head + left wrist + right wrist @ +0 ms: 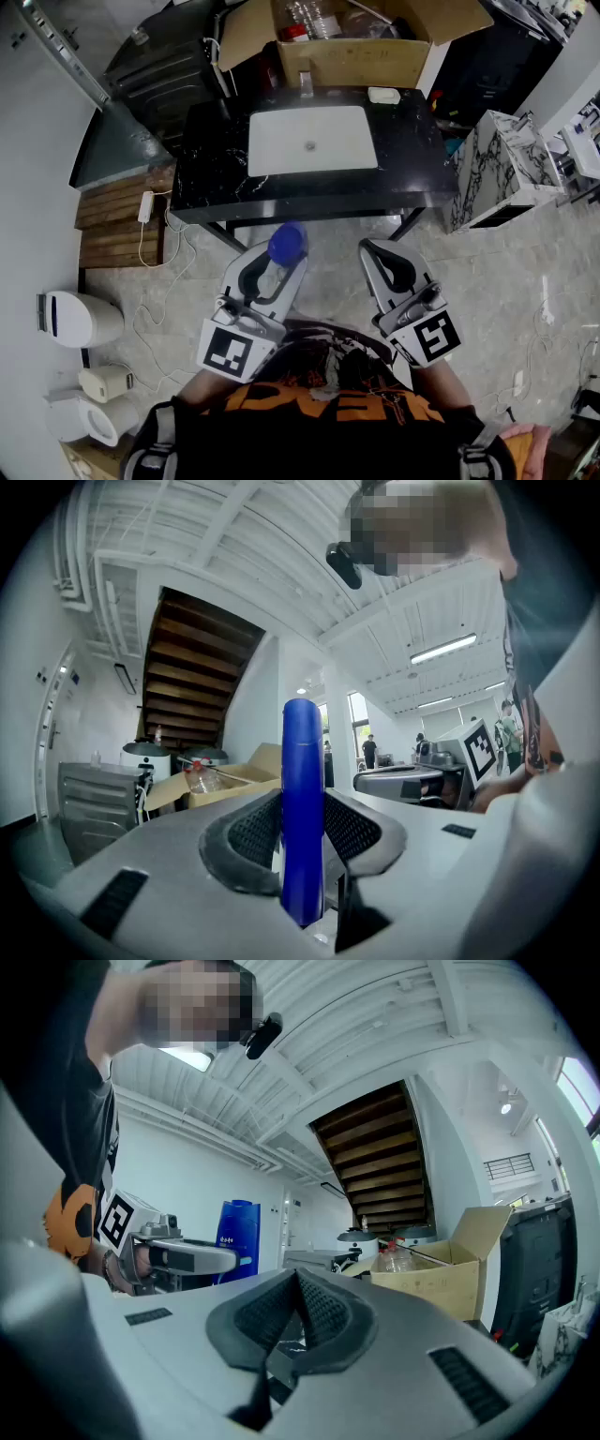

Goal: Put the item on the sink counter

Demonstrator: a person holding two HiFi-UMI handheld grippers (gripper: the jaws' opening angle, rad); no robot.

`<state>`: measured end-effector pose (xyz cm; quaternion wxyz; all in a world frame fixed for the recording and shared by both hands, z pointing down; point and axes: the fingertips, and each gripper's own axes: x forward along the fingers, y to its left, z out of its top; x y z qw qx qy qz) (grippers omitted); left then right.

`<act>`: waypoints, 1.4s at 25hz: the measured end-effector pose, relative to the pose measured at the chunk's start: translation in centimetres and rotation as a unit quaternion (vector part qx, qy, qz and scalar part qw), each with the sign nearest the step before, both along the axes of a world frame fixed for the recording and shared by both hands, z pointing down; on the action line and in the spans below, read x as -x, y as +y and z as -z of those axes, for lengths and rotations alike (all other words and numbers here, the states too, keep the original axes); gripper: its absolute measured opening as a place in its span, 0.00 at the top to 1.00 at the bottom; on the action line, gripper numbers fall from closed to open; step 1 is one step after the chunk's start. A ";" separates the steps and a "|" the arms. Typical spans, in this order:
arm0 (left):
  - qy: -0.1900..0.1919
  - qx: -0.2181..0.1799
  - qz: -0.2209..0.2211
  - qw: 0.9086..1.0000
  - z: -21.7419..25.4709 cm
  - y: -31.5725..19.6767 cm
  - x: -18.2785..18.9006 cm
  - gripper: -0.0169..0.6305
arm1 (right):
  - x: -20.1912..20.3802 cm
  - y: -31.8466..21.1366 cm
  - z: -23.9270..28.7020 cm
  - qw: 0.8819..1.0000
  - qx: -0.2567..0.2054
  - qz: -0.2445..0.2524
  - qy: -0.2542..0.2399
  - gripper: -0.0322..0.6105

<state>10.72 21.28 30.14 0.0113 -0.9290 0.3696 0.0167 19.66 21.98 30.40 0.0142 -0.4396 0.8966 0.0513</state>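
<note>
A blue bottle [286,244] stands upright between the jaws of my left gripper [277,258], which is shut on it; in the left gripper view the blue bottle [302,808] fills the gap between the dark pads. From the right gripper view the same blue bottle [237,1232] shows at the left, held by the other tool. My right gripper [380,253] is shut with nothing in it, its pads [298,1312] meeting. Both grippers hover near my chest, short of the black sink counter [216,183] with its white basin [312,141].
A bar of soap [383,95] and a faucet [307,84] sit at the counter's back edge. An open cardboard box [356,42] with bottles stands behind it. A marble-patterned block [502,169] is at the right; wooden boards [117,220] and white appliances [80,319] lie at the left.
</note>
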 end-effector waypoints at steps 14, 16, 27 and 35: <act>0.001 0.002 0.006 1.000 0.3 -0.3 0.3 0.73 | 1.5 0.1 0.3 0.999 -0.001 0.041 -0.018 0.89; 0.000 0.000 0.009 1.000 0.3 -0.4 0.5 0.73 | 2.1 -0.1 0.5 0.999 -0.001 0.044 -0.019 0.87; -0.005 0.003 0.038 0.999 0.5 -4.0 2.5 0.73 | 3.1 -4.1 0.0 0.998 0.006 0.058 -0.006 0.87; -0.005 0.002 0.061 0.998 0.3 -10.1 5.3 0.73 | 5.5 -10.0 -0.3 0.997 0.018 0.073 -0.007 0.87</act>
